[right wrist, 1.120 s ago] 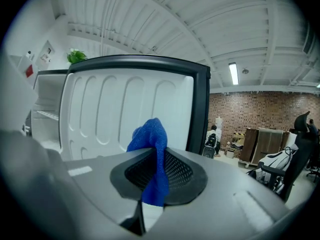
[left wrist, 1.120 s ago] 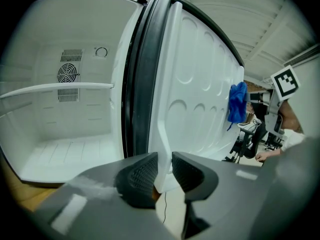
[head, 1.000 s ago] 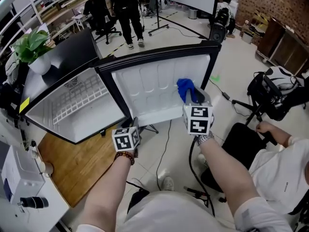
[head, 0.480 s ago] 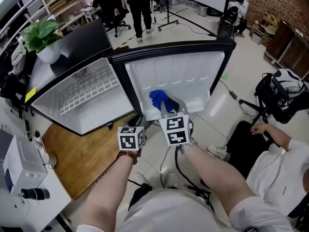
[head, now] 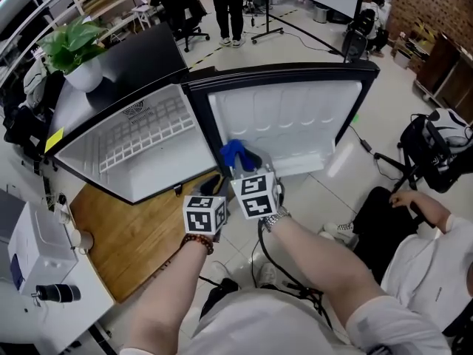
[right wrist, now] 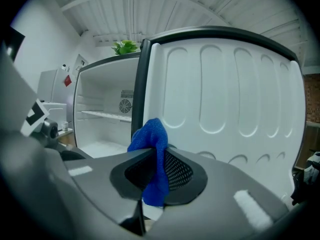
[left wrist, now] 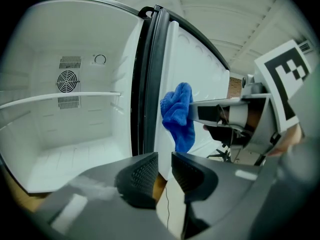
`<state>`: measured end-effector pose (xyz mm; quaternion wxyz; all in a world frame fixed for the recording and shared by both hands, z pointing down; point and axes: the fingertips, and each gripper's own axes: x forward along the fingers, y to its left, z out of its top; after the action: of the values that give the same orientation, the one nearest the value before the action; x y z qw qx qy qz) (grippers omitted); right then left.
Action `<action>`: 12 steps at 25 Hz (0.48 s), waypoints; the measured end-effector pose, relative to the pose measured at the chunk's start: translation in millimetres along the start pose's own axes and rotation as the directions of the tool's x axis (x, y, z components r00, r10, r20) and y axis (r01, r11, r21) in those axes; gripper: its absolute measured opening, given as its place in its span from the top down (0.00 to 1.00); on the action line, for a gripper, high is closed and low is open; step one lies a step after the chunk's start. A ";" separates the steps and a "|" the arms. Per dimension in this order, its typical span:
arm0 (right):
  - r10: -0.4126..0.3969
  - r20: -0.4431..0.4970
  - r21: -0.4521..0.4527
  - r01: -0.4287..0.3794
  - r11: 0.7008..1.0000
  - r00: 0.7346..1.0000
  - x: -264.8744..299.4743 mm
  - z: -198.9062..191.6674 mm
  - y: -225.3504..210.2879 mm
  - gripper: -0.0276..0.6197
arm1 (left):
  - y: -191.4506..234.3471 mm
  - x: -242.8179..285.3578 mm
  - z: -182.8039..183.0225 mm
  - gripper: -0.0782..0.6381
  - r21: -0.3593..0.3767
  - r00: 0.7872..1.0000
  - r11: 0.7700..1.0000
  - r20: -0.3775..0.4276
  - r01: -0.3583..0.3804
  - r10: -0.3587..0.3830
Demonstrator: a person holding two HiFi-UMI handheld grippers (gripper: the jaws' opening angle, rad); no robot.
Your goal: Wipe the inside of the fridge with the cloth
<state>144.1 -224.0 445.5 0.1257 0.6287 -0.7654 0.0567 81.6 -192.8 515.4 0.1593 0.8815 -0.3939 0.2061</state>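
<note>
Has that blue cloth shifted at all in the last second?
Yes. The blue cloth, pinched in the right gripper, has slid left across the open fridge door, from near its right side to its hinged side.

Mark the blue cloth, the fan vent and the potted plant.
blue cloth (right wrist: 150, 138), right gripper view, bunched top fold
fan vent (left wrist: 66, 81), left gripper view, centre of grille
potted plant (head: 70, 41), head view, green leaves
</note>
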 end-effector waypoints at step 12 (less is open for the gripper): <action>-0.047 -0.002 0.009 0.047 0.999 0.999 7.8 -5.1 -18.8 0.89 | -5.2 9.5 8.7 0.76 0.003 1.000 1.000 0.008 0.026 -0.026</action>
<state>161.7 -234.0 451.2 0.1249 0.6471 -0.7498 0.0580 93.3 -199.3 511.9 0.1592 0.8875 -0.3830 0.2010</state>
